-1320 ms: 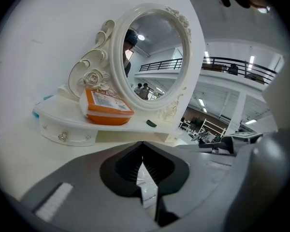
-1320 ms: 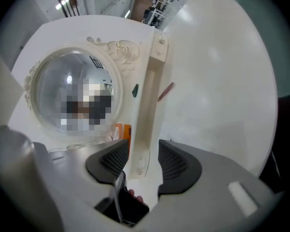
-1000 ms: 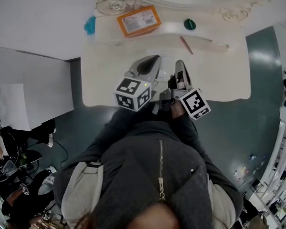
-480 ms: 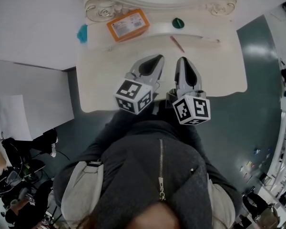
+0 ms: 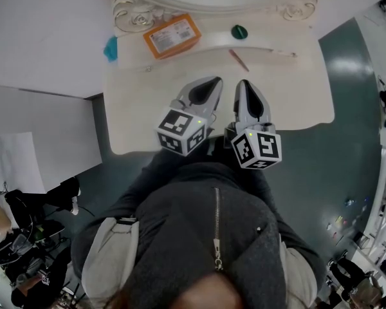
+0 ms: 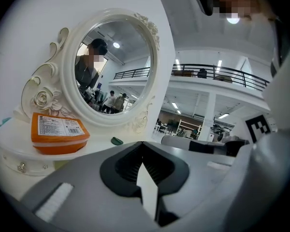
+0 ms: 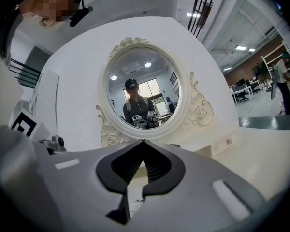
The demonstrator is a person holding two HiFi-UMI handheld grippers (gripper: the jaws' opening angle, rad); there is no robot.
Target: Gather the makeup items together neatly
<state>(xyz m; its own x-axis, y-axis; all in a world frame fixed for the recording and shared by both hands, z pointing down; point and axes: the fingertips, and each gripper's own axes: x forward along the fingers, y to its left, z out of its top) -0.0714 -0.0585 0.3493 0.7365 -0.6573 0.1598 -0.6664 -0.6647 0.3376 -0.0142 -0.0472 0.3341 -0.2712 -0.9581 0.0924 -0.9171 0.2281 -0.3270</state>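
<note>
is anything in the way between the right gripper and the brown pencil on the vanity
Nothing visible does. Only bare tabletop lies between the right gripper, jaws shut and empty, and the brown pencil ahead of it. The orange box sits off to the left, and the green item lies beyond the pencil.

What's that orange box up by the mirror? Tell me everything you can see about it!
The orange box is a flat rectangle with rounded corners, and it looks like plastic. A white printed label covers its top, too small to read. A seam runs round its side, like a closed lid. It lies flat, a little askew, on the raised white shelf just below the mirror frame. Whether it touches the frame's carved roses I cannot tell. Nothing else touches it.
</note>
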